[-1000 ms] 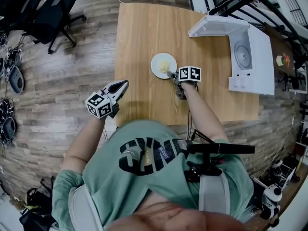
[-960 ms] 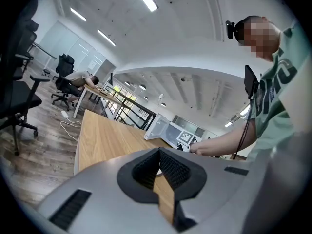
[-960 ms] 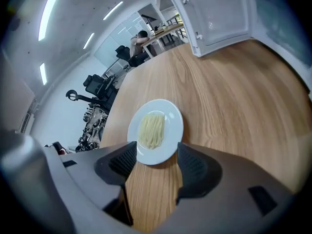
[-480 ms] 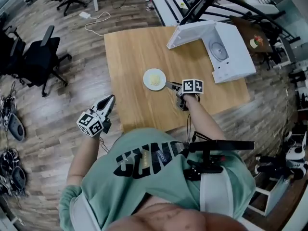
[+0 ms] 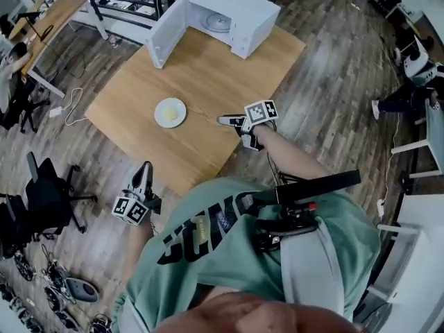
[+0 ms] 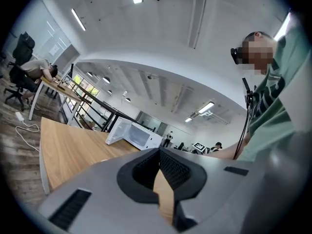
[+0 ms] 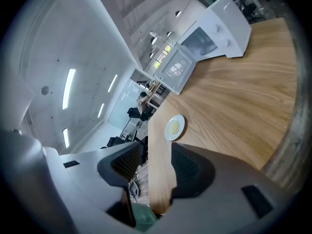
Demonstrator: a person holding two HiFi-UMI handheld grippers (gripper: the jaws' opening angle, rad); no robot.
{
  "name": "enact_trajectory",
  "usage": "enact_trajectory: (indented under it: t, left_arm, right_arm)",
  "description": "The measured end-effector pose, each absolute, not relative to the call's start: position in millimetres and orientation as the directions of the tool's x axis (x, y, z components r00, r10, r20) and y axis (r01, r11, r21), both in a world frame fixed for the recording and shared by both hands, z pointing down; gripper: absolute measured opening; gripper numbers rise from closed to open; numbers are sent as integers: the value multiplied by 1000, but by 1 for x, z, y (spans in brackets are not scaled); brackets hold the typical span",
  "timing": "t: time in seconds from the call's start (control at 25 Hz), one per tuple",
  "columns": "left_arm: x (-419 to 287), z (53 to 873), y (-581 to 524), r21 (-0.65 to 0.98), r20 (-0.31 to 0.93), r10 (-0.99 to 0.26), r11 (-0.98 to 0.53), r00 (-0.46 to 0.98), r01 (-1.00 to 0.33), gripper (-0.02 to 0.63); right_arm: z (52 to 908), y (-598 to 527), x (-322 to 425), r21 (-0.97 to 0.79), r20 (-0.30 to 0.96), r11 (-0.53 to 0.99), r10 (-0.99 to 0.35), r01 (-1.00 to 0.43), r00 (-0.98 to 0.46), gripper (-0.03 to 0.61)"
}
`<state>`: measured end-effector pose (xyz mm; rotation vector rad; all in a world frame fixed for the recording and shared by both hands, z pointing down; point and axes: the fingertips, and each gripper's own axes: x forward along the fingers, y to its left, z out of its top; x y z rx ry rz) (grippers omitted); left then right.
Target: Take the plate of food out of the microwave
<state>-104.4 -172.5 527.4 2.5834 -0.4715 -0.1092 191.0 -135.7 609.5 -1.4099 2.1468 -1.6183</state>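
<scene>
Plate point(image 5: 170, 112) stands on table point(image 5: 229, 82), well clear of open microwave point(image 5: 229, 16); right gripper point(image 5: 223, 120), jaws apart, just narrowing slightly and empty, should back away without brushing it; left gripper point(image 5: 144, 168), jaws together on nothing, hangs beyond the table edge

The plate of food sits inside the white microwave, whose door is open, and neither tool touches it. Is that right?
Not quite. The head view shows the plate of food on the wooden table, in front of the white microwave, not inside it. The door is open, and neither the left tool nor the right tool touches the plate.
</scene>
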Motion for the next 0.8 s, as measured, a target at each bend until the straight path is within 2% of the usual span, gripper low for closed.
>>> enact_trajectory:
  t: [0.24, 0.32, 0.6, 0.8]
  left_arm:
    - [-53, 507, -125, 470, 21, -246, -853, 969, -226, 5]
    - [-31, 500, -106, 462, 28, -227, -861, 974, -214, 5]
    - [41, 495, -12, 473, 42, -168, -865, 985, -168, 5]
    - [84, 488, 35, 455, 60, -42, -888, 997, -65, 5]
  right_arm:
    - [575, -66, 237, -800, 310, 68, -804, -597, -508, 39]
    - [569, -40, 257, -809, 270, 77, -832, -583, -485, 8]
    - [574, 84, 302, -820, 213, 103, -858, -563, -468, 8]
    - [562, 149, 334, -823, 151, 84, -921, -562, -359, 8]
